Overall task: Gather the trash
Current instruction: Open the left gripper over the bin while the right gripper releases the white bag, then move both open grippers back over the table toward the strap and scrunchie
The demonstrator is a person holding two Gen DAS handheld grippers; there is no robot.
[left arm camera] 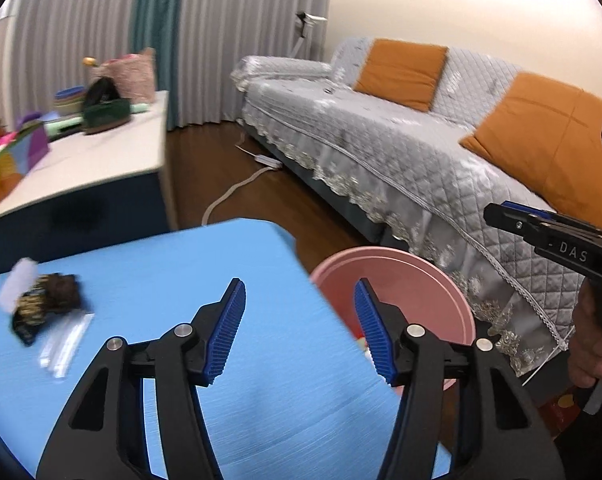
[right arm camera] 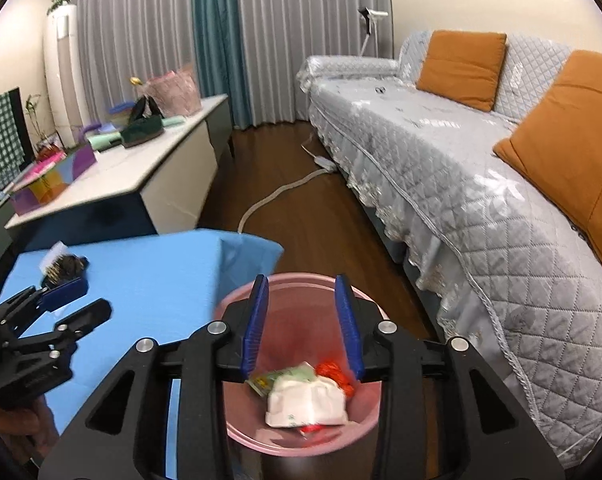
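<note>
My right tongs [right arm camera: 303, 320] are hanging released over the pink bin [right arm camera: 237, 432], nothing between the blue pads, and a white wad [right arm camera: 307, 400] with red and green wrappers is lying in the bin's bottom below them. My left tongs [left arm camera: 299, 328] are standing released and empty over the near right edge of the blue table [left arm camera: 181, 264], the bin just to their right. Farther left on that table a dark wrapper [left arm camera: 47, 304] is lying beside a clear plastic strip [left arm camera: 65, 344]. Beyond, brown floorboards [right arm camera: 321, 220] are running between a white cabinet [right arm camera: 141, 176] on the left and a grey quilted sofa [right arm camera: 441, 168] with orange cushions [right arm camera: 461, 68] on the right, up to grey curtains [right arm camera: 301, 40].
</note>
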